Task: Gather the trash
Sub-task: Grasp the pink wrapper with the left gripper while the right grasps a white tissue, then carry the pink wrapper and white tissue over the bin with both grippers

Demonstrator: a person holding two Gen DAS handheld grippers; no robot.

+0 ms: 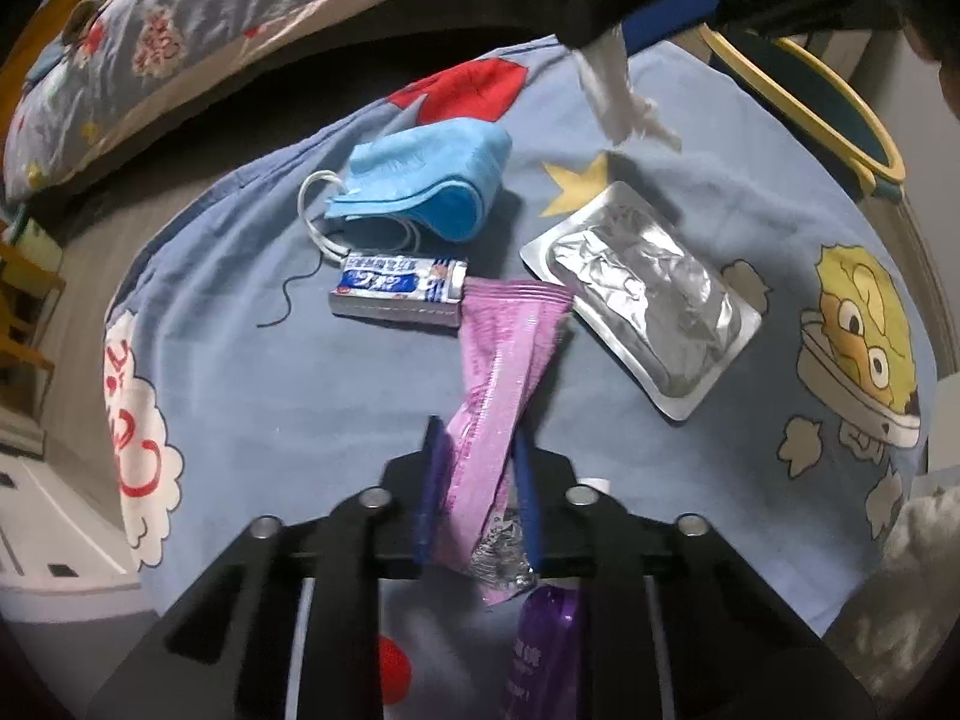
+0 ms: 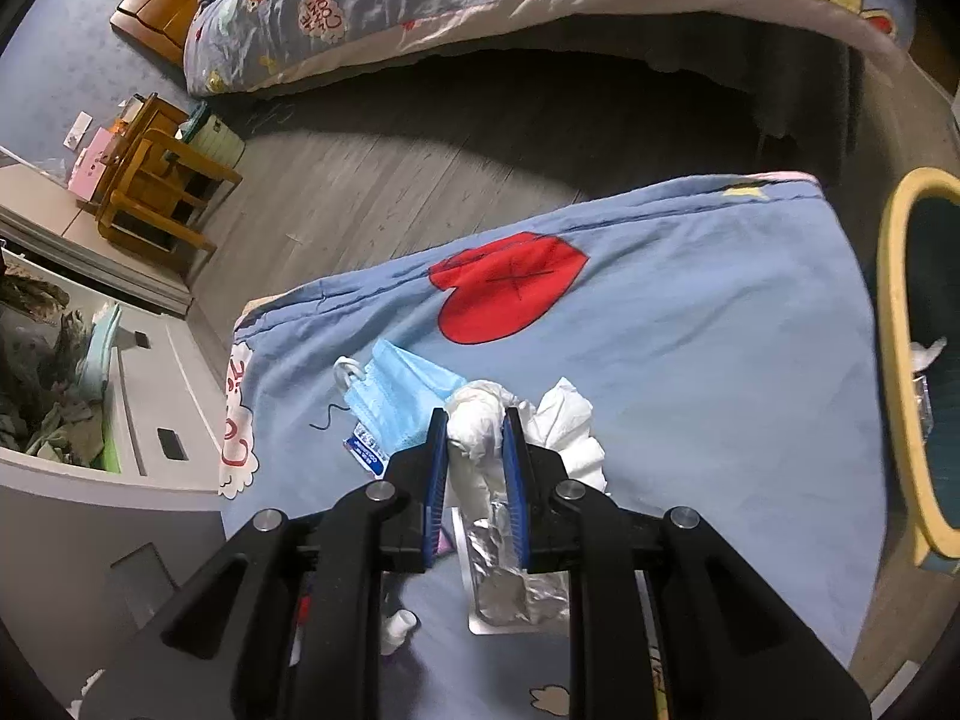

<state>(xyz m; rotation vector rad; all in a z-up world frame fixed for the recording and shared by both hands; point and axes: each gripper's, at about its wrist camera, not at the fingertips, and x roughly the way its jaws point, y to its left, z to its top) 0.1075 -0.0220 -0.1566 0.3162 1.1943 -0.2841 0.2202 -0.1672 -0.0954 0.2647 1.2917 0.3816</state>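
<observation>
My left gripper (image 1: 477,438) is shut on a long pink wrapper (image 1: 504,372) lying over the blue cartoon sheet (image 1: 270,384). My right gripper (image 2: 475,426) is shut on a crumpled white tissue (image 2: 480,420) and holds it above the sheet; it also shows at the top of the left wrist view (image 1: 624,96). A blue face mask (image 1: 432,180), a small blue-white packet (image 1: 399,291) and a silver foil pouch (image 1: 648,294) lie on the sheet. A yellow-rimmed bin (image 2: 900,360) stands at the right, with trash inside.
A purple packet (image 1: 543,648) lies under my left gripper. A small white tube (image 2: 399,630) lies on the sheet below my right gripper. A quilt-covered bed (image 2: 480,6) is beyond, wooden chairs (image 2: 156,192) and a grey cabinet (image 2: 144,420) at left.
</observation>
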